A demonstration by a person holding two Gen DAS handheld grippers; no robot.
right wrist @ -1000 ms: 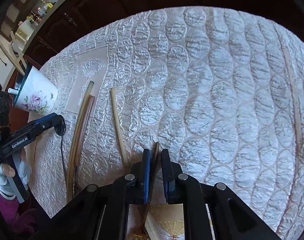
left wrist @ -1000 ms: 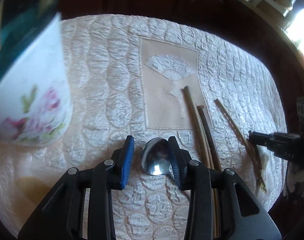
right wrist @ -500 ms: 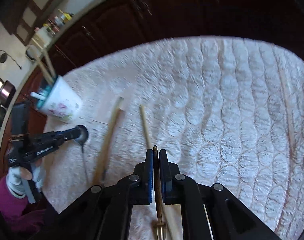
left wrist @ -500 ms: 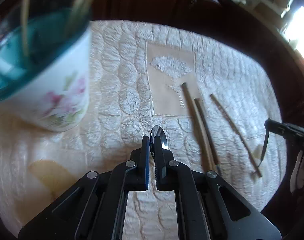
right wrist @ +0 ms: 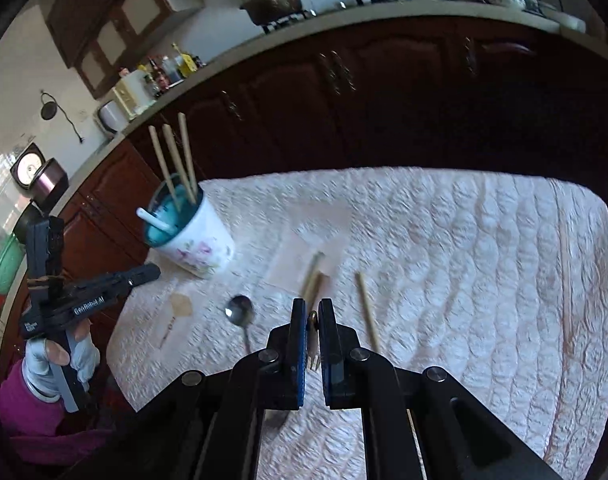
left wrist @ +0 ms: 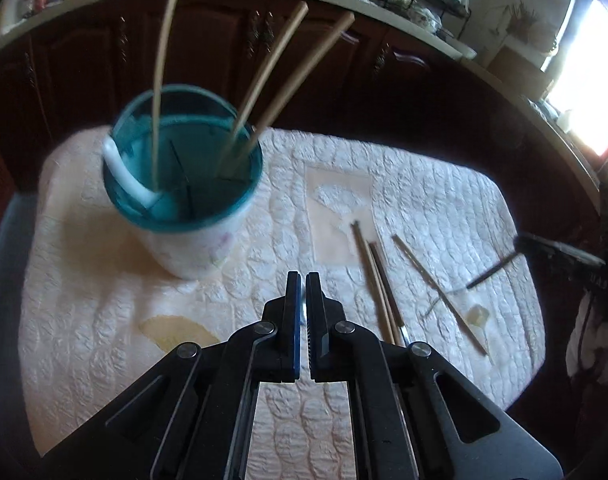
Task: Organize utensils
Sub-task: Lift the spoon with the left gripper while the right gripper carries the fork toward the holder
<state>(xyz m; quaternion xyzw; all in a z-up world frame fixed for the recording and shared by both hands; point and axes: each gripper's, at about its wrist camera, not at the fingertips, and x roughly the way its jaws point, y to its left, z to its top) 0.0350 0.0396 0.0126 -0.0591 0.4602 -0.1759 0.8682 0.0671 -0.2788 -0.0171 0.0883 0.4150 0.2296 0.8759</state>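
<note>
My left gripper [left wrist: 303, 280] is shut and raised in front of the floral cup [left wrist: 192, 240], and I see nothing sticking out of its jaws. In the right wrist view the left gripper [right wrist: 156, 271] hangs apart from the metal spoon [right wrist: 240, 310], which lies on the quilted cloth. My right gripper [right wrist: 313, 308] is shut on a small brown-handled fork [right wrist: 313, 320], tines hanging below the jaws. The fork [left wrist: 492, 272] is off the cloth. The cup [right wrist: 200, 248] holds three chopsticks and a white handle.
A pair of chopsticks [right wrist: 312, 280] and a single one [right wrist: 366, 308] lie mid-cloth; another lies along the right edge [right wrist: 564, 280]. A small yellowish scrap [left wrist: 478, 314] sits near the loose chopstick [left wrist: 436, 288]. Dark cabinets stand behind the table. A gloved hand [right wrist: 60, 360] holds the left gripper.
Both grippers have risen. The left jaws closed from wide around the spoon's bowl, and the spoon now lies apart from them. The right gripper lifted the fork off the cloth.
</note>
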